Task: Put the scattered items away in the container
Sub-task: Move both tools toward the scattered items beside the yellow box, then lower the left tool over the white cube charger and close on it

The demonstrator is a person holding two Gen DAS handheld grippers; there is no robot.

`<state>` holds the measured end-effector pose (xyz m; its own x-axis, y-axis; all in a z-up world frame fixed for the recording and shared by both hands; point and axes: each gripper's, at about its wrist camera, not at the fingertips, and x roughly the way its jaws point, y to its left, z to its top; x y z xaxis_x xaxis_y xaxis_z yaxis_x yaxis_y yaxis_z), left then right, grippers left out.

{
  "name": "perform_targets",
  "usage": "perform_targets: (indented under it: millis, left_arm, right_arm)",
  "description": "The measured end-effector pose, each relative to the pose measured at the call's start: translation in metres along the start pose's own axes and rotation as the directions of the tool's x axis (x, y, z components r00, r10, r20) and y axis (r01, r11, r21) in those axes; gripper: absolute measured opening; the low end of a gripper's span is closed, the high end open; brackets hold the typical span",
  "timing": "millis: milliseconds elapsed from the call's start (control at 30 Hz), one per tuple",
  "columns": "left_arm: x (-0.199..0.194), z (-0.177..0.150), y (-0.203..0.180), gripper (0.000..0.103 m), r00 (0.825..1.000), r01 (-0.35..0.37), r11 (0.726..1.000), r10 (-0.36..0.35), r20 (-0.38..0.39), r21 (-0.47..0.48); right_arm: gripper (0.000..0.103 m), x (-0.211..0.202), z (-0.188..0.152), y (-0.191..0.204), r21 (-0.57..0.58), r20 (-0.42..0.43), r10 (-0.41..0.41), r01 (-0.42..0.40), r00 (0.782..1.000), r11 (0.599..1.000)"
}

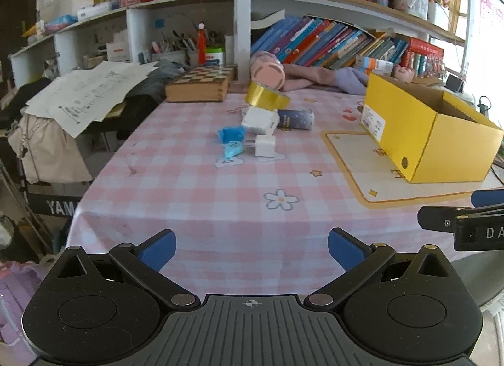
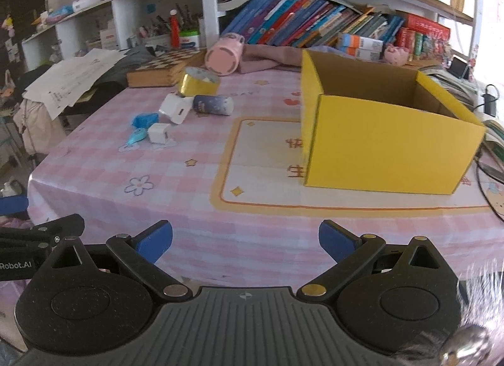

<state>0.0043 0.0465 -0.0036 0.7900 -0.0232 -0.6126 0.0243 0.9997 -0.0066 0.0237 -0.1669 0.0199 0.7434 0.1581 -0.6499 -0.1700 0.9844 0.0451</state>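
Observation:
A yellow cardboard box [image 1: 431, 133] [image 2: 387, 148] stands open on the right of the pink checked tablecloth [image 1: 195, 196]; what I can see of its inside is bare cardboard. Scattered mid-table are a gold tape roll [image 1: 267, 96] [image 2: 197, 84], a big white charger [image 1: 260, 121] [image 2: 174, 109], a small white plug [image 1: 264, 146] [image 2: 159, 134], a dark blue tube [image 1: 297, 119] [image 2: 212, 104], a blue crumpled piece [image 1: 231, 134] [image 2: 145, 120] and a light blue tape dispenser [image 1: 232, 149] [image 2: 136, 136]. My left gripper [image 1: 252, 251] and right gripper [image 2: 245, 244] hover open at the near table edge, holding nothing.
A pink mug [image 1: 267, 73] [image 2: 222, 57] lies on its side near a chessboard box [image 1: 201, 84] and pink cloth [image 1: 315, 77]. A cream mat [image 2: 267, 177] lies under the box. Shelves of books [image 1: 330, 41] line the back; papers [image 1: 85, 95] overhang on the left.

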Motion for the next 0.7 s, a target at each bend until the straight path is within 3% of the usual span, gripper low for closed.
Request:
perform_targets:
  millis: [267,700]
  left_arm:
    - [-0.002,-0.004,0.017,0.103,0.998,-0.056,0.998,0.055,-0.017,-0.033]
    - [0.0,0.006,0.039,0.103,0.989,-0.114,0.986,0.124,0.076,-0.124]
  right_arm:
    - [0.101,0.005,0.004,0.02,-0.061,0.01,0.056,-0.055,0.998,0.997]
    - [0.086,0.013,0.023,0.038,-0.148,0.092,0.097,-0.083,0.991,0.986]
